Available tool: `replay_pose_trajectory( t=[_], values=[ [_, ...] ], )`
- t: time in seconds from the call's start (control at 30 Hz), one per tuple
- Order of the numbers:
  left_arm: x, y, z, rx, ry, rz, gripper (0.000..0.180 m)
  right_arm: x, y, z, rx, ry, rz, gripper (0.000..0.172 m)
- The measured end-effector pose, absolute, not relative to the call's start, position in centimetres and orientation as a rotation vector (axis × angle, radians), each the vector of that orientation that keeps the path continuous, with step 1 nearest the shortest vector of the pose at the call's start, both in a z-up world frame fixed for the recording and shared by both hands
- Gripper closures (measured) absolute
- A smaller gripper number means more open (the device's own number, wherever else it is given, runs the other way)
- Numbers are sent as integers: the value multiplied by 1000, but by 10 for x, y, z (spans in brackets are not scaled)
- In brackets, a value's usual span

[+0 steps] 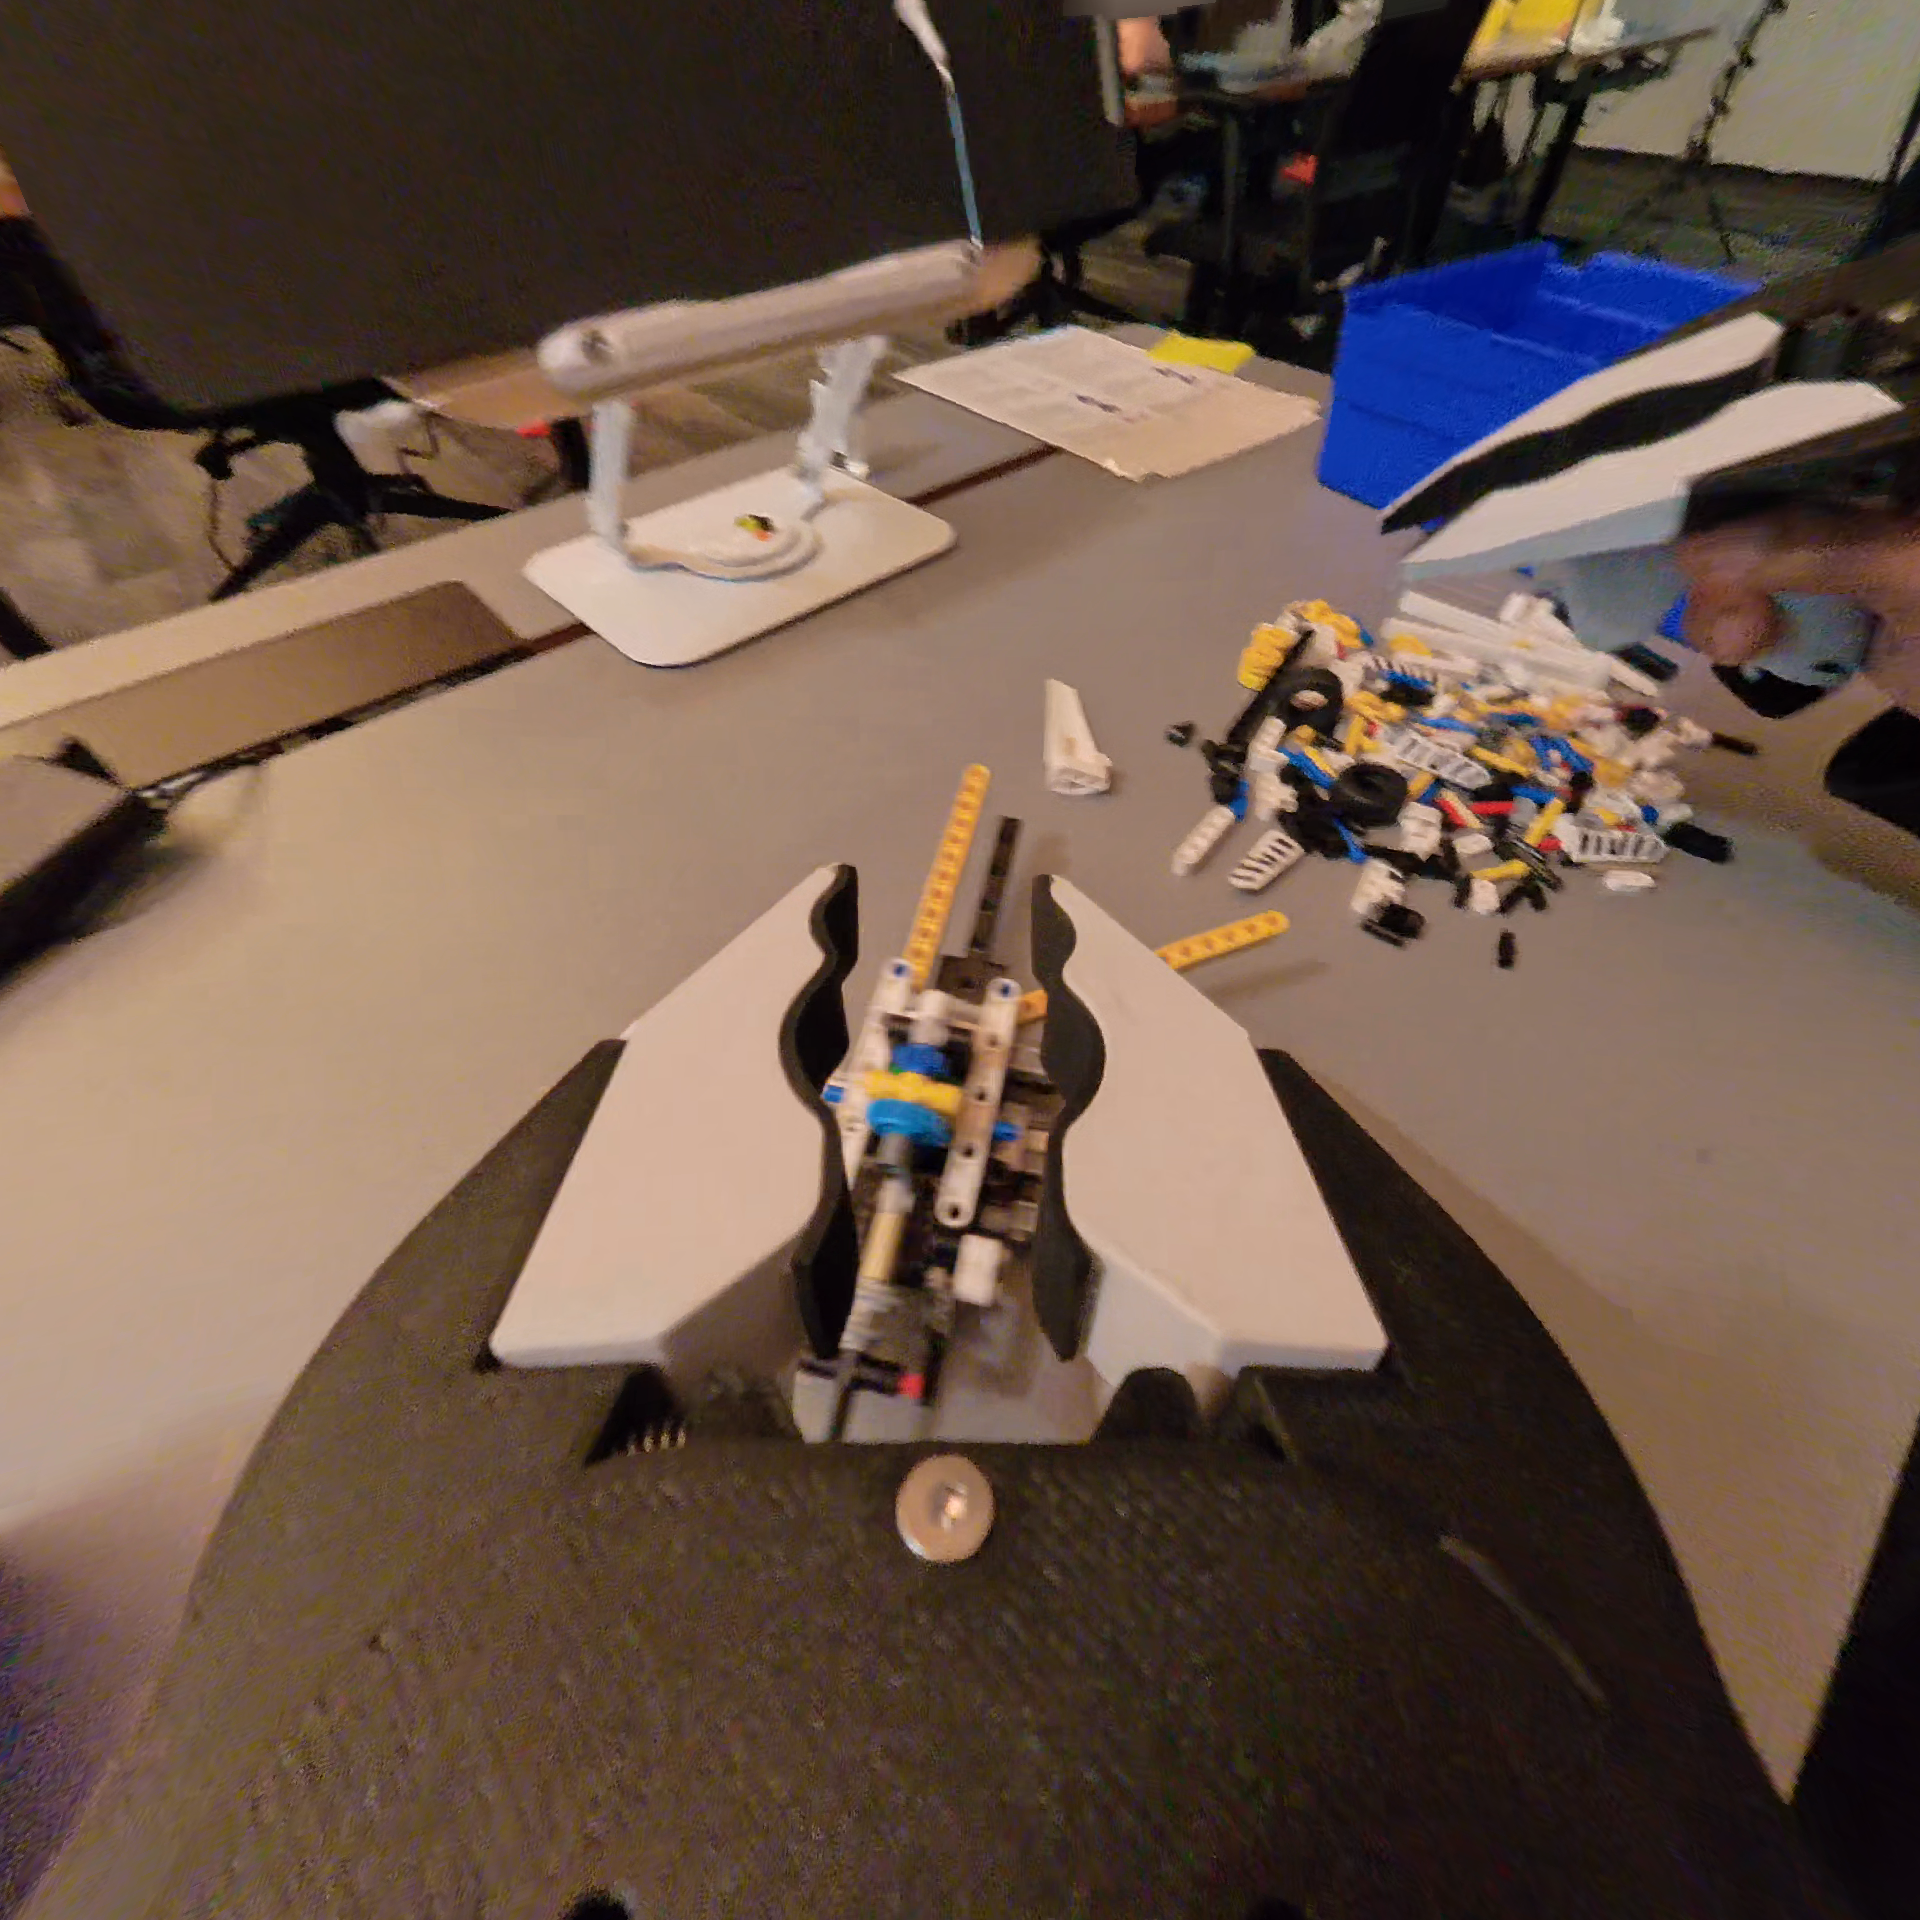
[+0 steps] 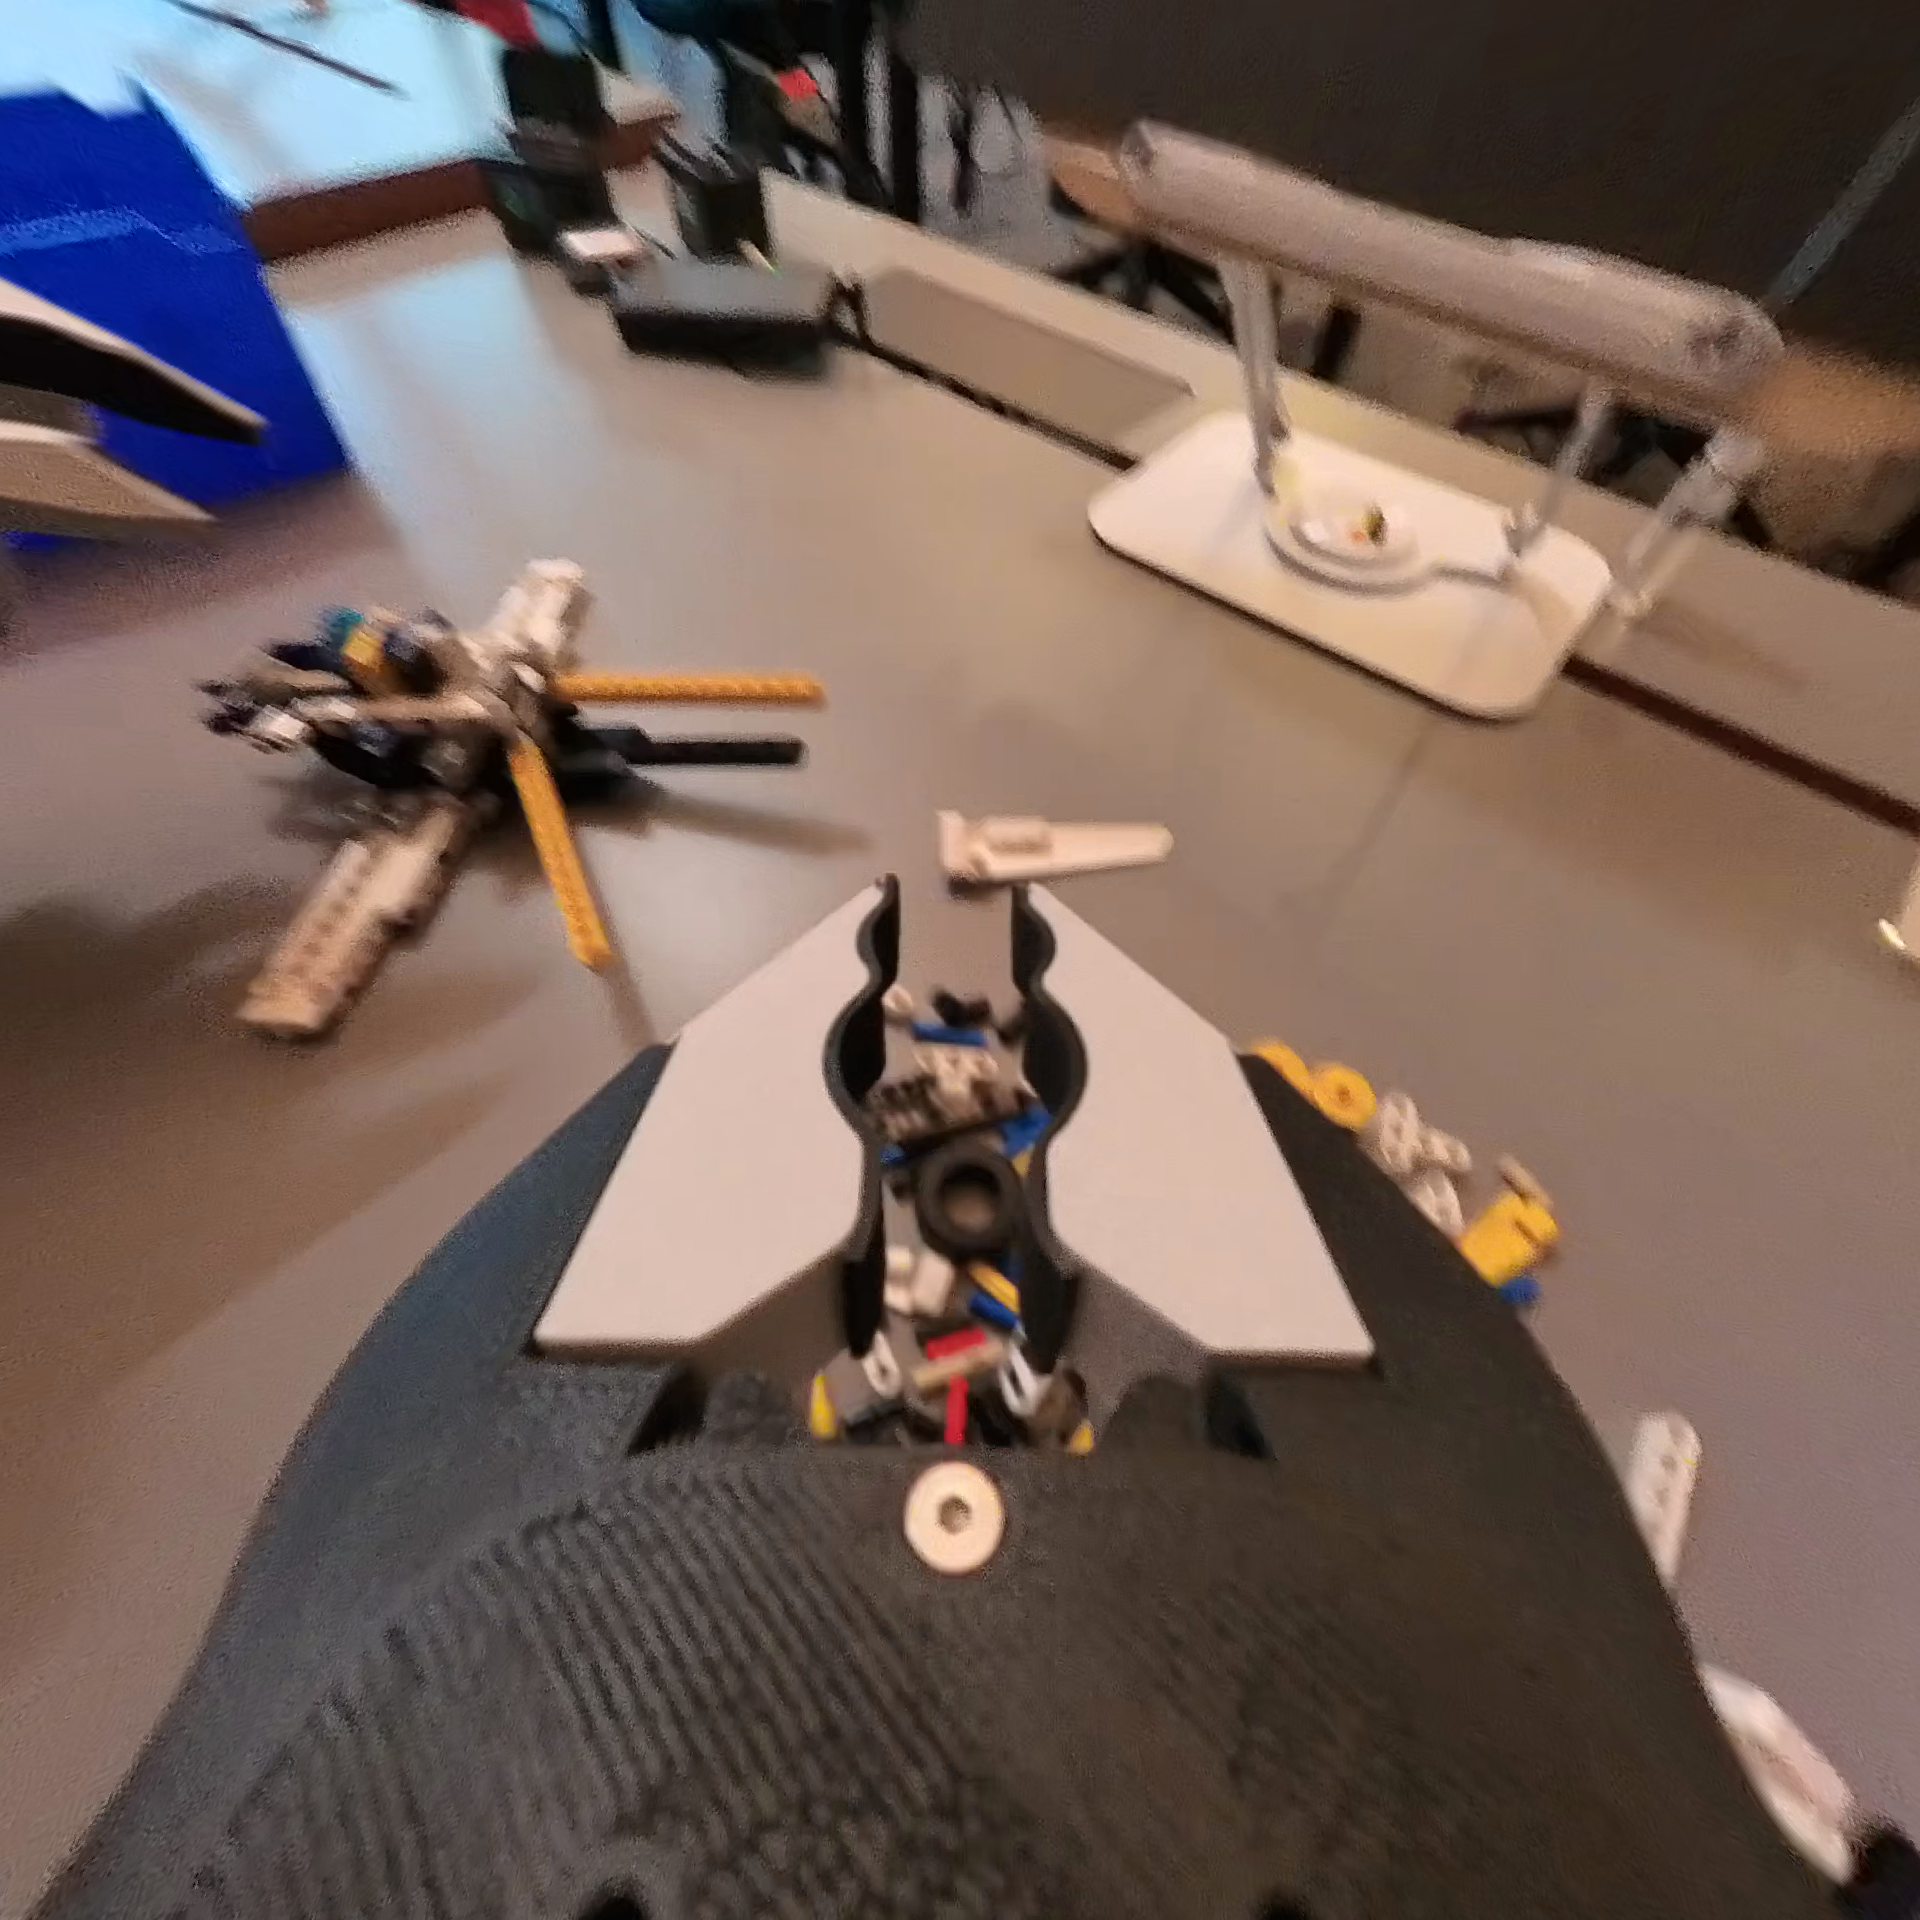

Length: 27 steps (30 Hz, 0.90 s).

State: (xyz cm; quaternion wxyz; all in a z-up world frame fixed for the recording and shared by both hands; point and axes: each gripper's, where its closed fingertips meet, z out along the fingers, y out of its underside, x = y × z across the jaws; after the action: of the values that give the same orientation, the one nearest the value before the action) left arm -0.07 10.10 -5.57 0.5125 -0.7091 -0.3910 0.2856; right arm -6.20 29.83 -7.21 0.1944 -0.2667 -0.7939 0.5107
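Left gripper (image 1: pixel 945 878) hangs with jaws apart over the part-built brick model (image 1: pixel 935 1122), clamping nothing; right gripper (image 2: pixel 956 888), likewise apart and empty, hovers over the loose brick pile (image 1: pixel 1455 758) right of the model, with a white wedge piece (image 1: pixel 1075 738) between model and pile.

Two hand-held grippers (image 1: pixel 945 883) (image 1: pixel 1397 540), one brick model (image 2: pixel 416 727), one loose-brick pile (image 1: pixel 1455 758), one blue bin (image 1: pixel 1507 353), one white stand (image 1: pixel 748 551).

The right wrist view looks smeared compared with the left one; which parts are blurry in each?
Right wrist view: the half-built brick model and white lamp stand are streaked. Left wrist view: sharper on the loose brick pile, softer at its edges, where straight lines bow.
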Motion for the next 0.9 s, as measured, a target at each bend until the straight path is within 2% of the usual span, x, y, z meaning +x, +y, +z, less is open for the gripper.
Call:
replay_pose_trajectory(
  t=[0.13,0.23,0.37,0.43,0.57,0.77,0.9],
  values=[
    [-13,84,-40,-1652,-865,595,140,-51,235,-37,-503,-2275,1576,145],
    [-12,89,-65,-1752,-797,512,132,-53,177,-27,-348,-2351,1609,138],
    [14,95,-90,-1727,-593,474,136,-62,116,-42,-194,-2387,1639,140],
    [15,83,-88,-1632,-584,497,143,-53,108,-62,-147,-2439,1607,140],
    [15,68,-64,-1498,-576,523,143,-47,110,-82,-84,-2383,1581,146],
    [6,72,-89,-1653,-616,613,145,-37,105,-98,-88,-2492,1609,143],
    [3,72,-97,-1701,-630,623,155,-35,104,-100,-100,-2507,1631,144]
  ],
)
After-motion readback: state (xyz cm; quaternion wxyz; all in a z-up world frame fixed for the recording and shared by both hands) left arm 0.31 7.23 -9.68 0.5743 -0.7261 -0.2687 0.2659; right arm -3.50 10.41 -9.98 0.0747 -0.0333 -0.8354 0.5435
